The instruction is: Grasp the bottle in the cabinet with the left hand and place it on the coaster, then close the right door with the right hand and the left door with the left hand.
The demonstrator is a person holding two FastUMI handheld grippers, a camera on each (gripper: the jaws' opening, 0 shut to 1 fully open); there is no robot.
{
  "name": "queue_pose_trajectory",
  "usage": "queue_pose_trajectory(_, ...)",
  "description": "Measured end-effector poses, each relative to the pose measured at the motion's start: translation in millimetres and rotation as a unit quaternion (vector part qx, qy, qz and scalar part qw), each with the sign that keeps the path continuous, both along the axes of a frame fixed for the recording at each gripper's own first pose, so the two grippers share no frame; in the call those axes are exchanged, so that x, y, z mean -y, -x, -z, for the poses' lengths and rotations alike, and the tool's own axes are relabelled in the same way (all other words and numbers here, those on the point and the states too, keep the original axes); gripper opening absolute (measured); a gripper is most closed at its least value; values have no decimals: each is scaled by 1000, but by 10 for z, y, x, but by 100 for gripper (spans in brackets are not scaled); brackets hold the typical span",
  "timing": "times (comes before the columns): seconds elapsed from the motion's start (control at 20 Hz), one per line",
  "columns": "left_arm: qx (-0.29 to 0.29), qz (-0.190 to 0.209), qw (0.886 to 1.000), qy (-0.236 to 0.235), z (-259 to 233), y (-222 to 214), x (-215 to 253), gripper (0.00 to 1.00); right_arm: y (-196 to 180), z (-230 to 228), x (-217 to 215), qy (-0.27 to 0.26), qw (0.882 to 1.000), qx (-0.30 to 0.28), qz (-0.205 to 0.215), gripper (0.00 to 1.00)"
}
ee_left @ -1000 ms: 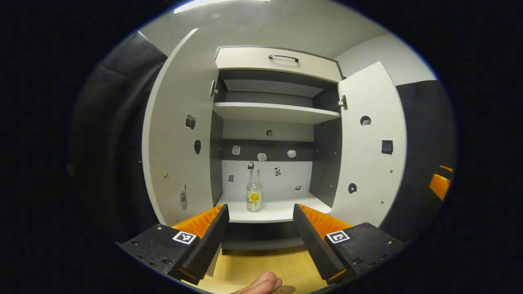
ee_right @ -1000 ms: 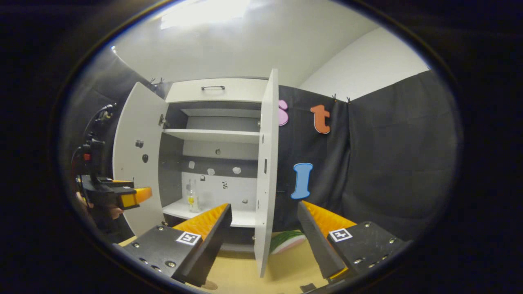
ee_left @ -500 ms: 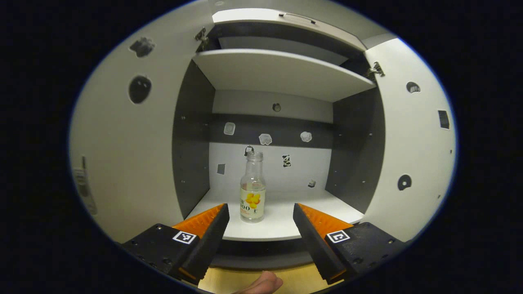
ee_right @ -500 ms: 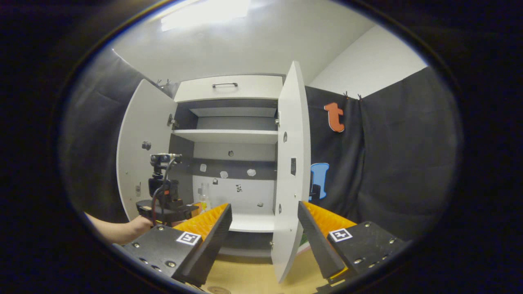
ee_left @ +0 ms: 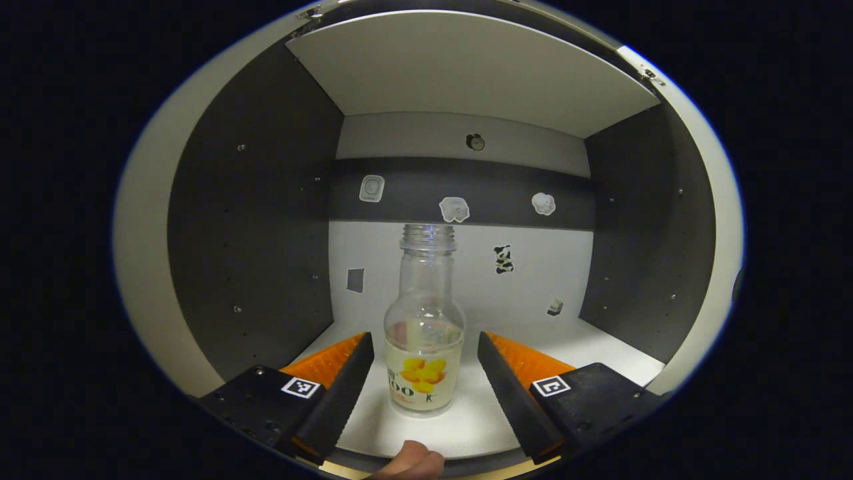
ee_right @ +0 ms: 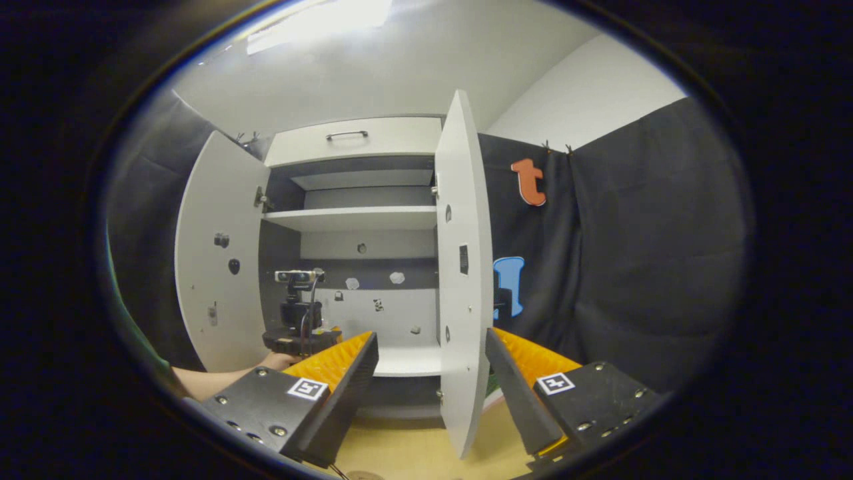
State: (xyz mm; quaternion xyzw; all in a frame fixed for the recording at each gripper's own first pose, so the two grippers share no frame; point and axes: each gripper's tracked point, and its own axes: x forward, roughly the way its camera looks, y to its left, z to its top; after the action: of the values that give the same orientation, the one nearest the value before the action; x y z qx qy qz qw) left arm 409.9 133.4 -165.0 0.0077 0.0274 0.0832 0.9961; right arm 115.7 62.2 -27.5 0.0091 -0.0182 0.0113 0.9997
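A clear, capless bottle (ee_left: 424, 333) with a yellow-flower label stands upright on the cabinet's white lower shelf (ee_left: 586, 347). My left gripper (ee_left: 424, 377) is open inside the cabinet. Its black fingers (ee_left: 336, 397) flank the bottle's lower half with a gap on each side. In the right gripper view, the left gripper (ee_right: 303, 337) and the hand holding it reach into the cabinet. My right gripper (ee_right: 430, 390) is open and holds nothing in front of the cabinet. The open right door (ee_right: 462, 267) stands edge-on between its fingers, farther off. The left door (ee_right: 213, 253) is swung wide open.
An upper shelf (ee_left: 466, 73) hangs over the bottle, and dark side walls (ee_left: 253, 220) close in on both sides. A drawer with a handle (ee_right: 346, 135) tops the cabinet. A wooden tabletop (ee_right: 400, 453) lies below. A thumb (ee_left: 410, 460) shows at the bottom edge.
My left gripper has moved forward into the cabinet, so the bottle now stands between its open fingers. The right gripper shifted only slightly; both doors stay open.
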Motion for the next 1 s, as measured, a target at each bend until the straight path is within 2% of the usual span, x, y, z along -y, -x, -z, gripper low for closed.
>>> queue_pose_trajectory(0.15,-1,-12,1000,-7,-16,-137,-68,99,84,-1,128,1,1000,3,19,98)
queue_pose_trajectory(0.3,5,-6,1000,-22,-73,-241,-79,100,217,8,246,5,999,2,31,98)
queue_pose_trajectory(0.45,-8,14,1000,-8,-119,-133,7,80,390,-6,385,8,999,4,42,98)
queue_pose_trajectory(0.5,-3,10,1000,-10,-200,-70,-16,80,452,-25,435,7,999,5,46,98)
queue_pose_trajectory(0.55,4,9,1000,-13,-295,35,-16,82,526,-41,494,5,999,7,49,98)
queue_pose_trajectory(0.75,22,31,999,-2,-611,578,201,80,851,-119,671,-2,999,15,51,98)
queue_pose_trajectory(1.0,35,59,997,41,-828,1380,521,78,1236,-183,792,-8,999,21,37,98)
